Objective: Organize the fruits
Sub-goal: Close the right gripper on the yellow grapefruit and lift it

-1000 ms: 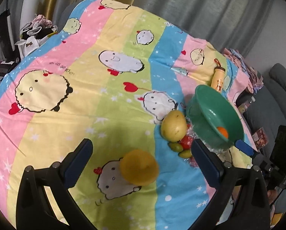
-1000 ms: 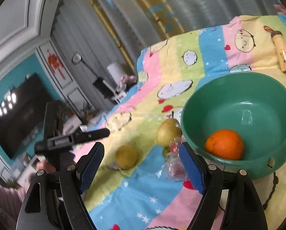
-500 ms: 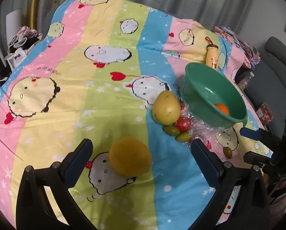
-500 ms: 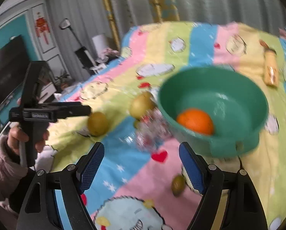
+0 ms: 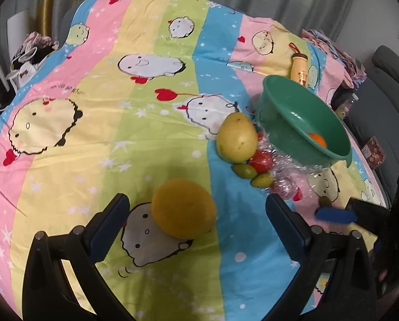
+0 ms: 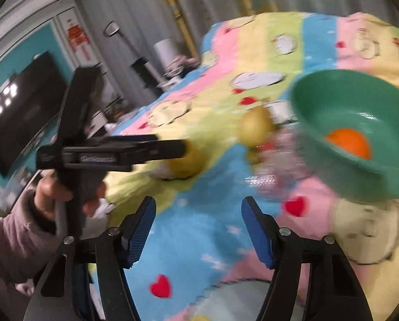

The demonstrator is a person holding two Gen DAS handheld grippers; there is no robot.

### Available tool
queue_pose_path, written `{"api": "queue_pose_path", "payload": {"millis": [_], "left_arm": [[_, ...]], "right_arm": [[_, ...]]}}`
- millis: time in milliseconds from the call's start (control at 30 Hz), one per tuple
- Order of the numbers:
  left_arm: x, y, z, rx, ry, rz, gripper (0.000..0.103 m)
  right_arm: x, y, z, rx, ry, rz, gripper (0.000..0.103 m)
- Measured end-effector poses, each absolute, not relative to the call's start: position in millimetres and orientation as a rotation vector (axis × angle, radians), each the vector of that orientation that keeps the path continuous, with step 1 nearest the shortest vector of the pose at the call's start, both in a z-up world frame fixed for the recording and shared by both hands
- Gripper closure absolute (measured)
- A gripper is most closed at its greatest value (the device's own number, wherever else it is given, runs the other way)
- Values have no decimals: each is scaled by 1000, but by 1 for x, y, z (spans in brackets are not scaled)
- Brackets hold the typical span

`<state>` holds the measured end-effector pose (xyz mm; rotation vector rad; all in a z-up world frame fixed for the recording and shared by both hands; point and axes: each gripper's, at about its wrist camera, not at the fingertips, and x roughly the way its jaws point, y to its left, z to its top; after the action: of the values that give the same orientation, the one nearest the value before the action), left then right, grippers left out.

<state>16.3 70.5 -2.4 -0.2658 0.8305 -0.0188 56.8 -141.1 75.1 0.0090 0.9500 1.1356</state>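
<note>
A yellow-orange round fruit (image 5: 183,208) lies on the striped cloth, just ahead of and between the open jaws of my left gripper (image 5: 196,219). A yellow pear (image 5: 236,137), a red tomato (image 5: 260,160) and two small green fruits (image 5: 244,171) lie by a green bowl (image 5: 293,112) that holds an orange (image 5: 317,139). My right gripper (image 6: 199,230) is open and empty over the blue stripe. In the blurred right wrist view the bowl (image 6: 341,109), the orange (image 6: 350,143) and the pear (image 6: 255,129) sit ahead to the right, and the left gripper (image 6: 183,148) reaches the round fruit (image 6: 184,164).
Crinkled clear plastic wrap (image 5: 282,171) lies below the bowl. A yellow bottle (image 5: 299,67) lies behind the bowl. Another small green fruit (image 5: 325,200) sits at the right. Clutter and a sofa border the bed edges.
My left gripper has come closer to the round yellow-orange fruit. My right gripper has swung left and lower, so the bowl has shifted to the right of its view.
</note>
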Motion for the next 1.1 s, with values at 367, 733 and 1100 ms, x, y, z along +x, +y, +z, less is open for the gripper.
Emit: {"api": "queue_pose_path", "payload": {"millis": [367, 733, 1100], "left_arm": [[20, 88, -9, -363, 874, -44, 9], [23, 96, -20, -361, 913, -85, 17], [27, 97, -31, -441, 954, -122, 43]], "right_arm": [[64, -77, 54, 3, 998, 1105, 34], [70, -34, 42, -55, 1054, 1115, 34], [77, -24, 35, -54, 1093, 1076, 43]]}}
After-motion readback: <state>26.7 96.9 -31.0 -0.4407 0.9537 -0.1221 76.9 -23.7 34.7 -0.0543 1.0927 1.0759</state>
